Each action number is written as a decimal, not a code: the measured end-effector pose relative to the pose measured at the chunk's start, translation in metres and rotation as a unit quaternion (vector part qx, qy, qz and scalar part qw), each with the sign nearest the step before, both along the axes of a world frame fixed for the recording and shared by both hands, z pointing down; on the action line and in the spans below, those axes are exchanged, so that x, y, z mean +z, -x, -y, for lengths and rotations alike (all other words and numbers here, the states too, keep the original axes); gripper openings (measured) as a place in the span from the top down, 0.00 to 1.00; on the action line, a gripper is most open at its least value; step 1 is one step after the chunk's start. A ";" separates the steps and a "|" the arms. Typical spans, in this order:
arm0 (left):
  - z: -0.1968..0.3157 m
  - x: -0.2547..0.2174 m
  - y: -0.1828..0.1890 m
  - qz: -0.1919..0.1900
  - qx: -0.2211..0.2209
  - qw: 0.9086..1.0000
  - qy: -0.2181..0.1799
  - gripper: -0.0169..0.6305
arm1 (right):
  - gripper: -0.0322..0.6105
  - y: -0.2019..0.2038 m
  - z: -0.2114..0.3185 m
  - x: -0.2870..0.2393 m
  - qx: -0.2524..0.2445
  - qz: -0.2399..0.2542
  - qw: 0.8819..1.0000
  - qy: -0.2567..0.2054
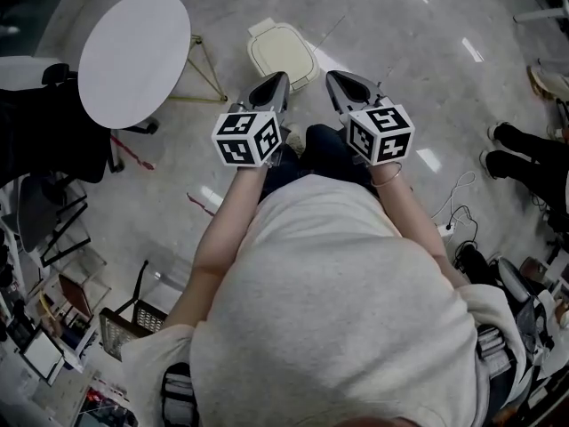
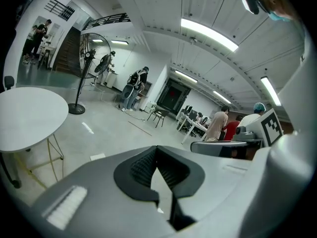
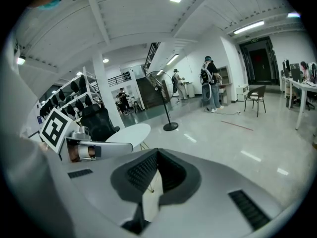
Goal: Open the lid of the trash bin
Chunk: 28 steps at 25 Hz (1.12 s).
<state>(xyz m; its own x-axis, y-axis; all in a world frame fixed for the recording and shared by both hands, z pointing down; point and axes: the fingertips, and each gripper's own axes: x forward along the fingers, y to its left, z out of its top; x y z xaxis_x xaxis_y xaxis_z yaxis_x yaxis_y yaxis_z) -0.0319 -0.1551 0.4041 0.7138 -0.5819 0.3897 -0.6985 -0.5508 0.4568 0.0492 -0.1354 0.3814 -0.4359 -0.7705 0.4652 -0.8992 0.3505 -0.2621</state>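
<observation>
One trash bin (image 1: 299,71) sits on the floor just beyond and between both sets of fingertips, a little nearer the left pair, with its cream lid (image 1: 281,48) down flat. The lid looks like light, stiff, smooth plastic, probably hinged, so it should lift easily but could slip. The small tab (image 1: 262,27) at its far edge, or the raised rim, seems the best place to take hold. The left gripper (image 1: 279,81) and right gripper (image 1: 332,79) hang side by side above the person's knees. The fingers of each are closed together on nothing, so one pair would have to part first. Only the head view shows the bin. Both gripper views look level across the room, over it. The left gripper view has the round white table (image 2: 27,118) left of its fingers and the other gripper to their right.
</observation>
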 end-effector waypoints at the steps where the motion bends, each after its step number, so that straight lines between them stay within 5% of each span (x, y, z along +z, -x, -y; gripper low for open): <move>1: 0.001 0.002 -0.001 0.000 0.000 1.000 0.003 0.96 | 0.94 -0.001 0.001 0.002 -0.002 0.000 1.000 0.002; 18: -0.004 0.040 -0.029 0.019 -0.005 0.998 0.067 0.96 | 0.94 -0.028 0.015 0.026 -0.029 0.014 0.998 0.048; 28: -0.009 0.086 -0.007 0.061 -0.009 0.992 0.107 0.96 | 0.94 -0.031 0.009 0.072 -0.052 0.014 0.994 0.099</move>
